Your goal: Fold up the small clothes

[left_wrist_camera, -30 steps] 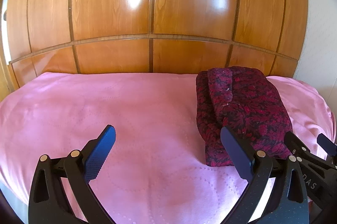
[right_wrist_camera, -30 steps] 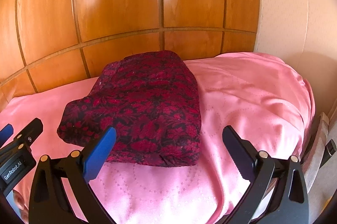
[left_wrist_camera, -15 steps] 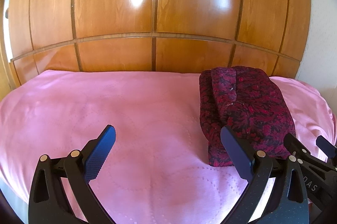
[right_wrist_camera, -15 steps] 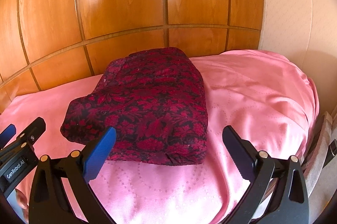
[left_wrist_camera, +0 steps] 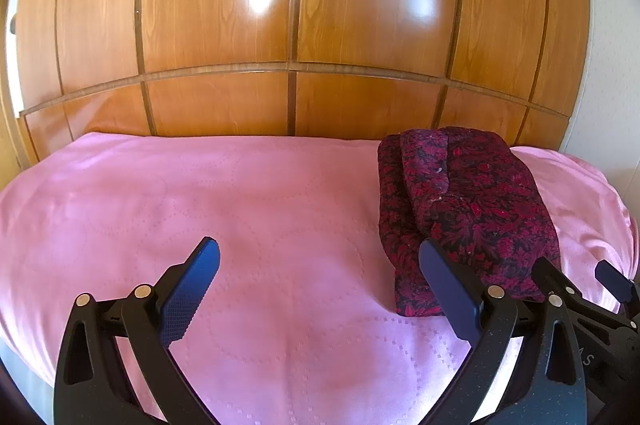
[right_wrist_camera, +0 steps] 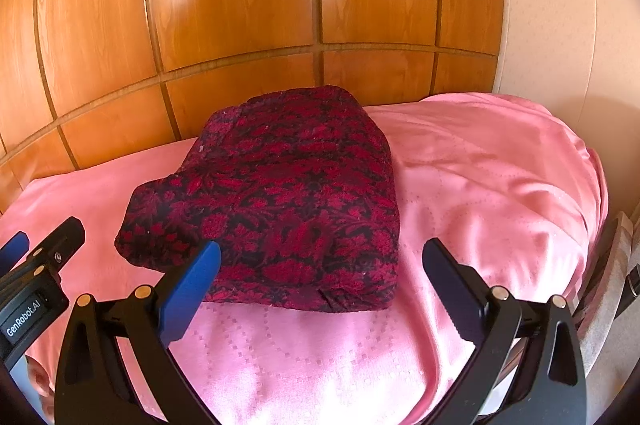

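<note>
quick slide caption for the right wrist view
Open right gripper hovers before a folded red-and-black floral garment lying on a pink bedspread.

1 folded garment (right_wrist_camera: 288, 193), 1 pink bedspread (left_wrist_camera: 200, 209), 2 tongs (left_wrist_camera: 320, 277) (right_wrist_camera: 320, 277), 1 wooden wardrobe (left_wrist_camera: 296, 5)

The left tongs (left_wrist_camera: 319, 285) are matte black plastic with curved, cut-out arms that carry flat dark-blue pads with a fine dimpled grip texture. Round brass-coloured rivets sit at the arm joints. The right tongs (right_wrist_camera: 320, 285) have the same build, their pads a brighter blue in the light. In the right wrist view, the other tool's black body bears a small label reading "GenRobot.AI" in white, with a small screw above it.
</note>
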`<action>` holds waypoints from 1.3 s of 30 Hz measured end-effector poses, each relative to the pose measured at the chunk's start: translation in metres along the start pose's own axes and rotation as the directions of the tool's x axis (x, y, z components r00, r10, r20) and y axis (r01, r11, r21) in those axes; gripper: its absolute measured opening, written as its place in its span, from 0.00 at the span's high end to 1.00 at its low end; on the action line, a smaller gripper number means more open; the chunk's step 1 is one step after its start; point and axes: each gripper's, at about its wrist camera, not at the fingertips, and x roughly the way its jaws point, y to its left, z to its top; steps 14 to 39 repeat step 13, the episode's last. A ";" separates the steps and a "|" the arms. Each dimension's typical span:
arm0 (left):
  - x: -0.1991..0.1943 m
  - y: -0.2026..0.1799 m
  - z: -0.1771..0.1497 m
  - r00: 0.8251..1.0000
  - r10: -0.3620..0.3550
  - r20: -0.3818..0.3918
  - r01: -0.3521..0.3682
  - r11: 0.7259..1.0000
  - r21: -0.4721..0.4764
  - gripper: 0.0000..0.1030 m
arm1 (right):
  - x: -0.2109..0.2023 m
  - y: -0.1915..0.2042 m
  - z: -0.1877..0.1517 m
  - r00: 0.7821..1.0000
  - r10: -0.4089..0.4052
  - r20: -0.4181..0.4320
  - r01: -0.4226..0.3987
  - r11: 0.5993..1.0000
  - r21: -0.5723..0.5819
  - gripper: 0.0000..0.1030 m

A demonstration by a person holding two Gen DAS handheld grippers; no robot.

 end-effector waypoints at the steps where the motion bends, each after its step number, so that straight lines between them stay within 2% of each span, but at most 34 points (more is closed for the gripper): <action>1: 0.000 0.000 0.000 1.000 0.000 0.004 0.000 1.000 0.004 0.04 | 0.000 0.000 0.000 1.000 0.000 0.000 0.000 1.000 0.000 0.02; 7: 0.008 0.003 -0.001 1.000 0.005 -0.025 -0.005 1.000 -0.008 0.04 | 0.000 -0.004 0.003 1.000 0.015 0.015 -0.015 1.000 0.008 0.02; 13: 0.012 0.007 -0.004 0.999 0.010 -0.044 -0.011 0.999 -0.030 0.04 | 0.006 -0.039 0.028 0.998 -0.003 0.059 -0.001 0.997 0.076 0.02; 39: 0.012 0.007 -0.004 0.999 0.010 -0.044 -0.011 0.999 -0.030 0.04 | 0.006 -0.039 0.028 0.998 -0.003 0.059 -0.001 0.997 0.076 0.02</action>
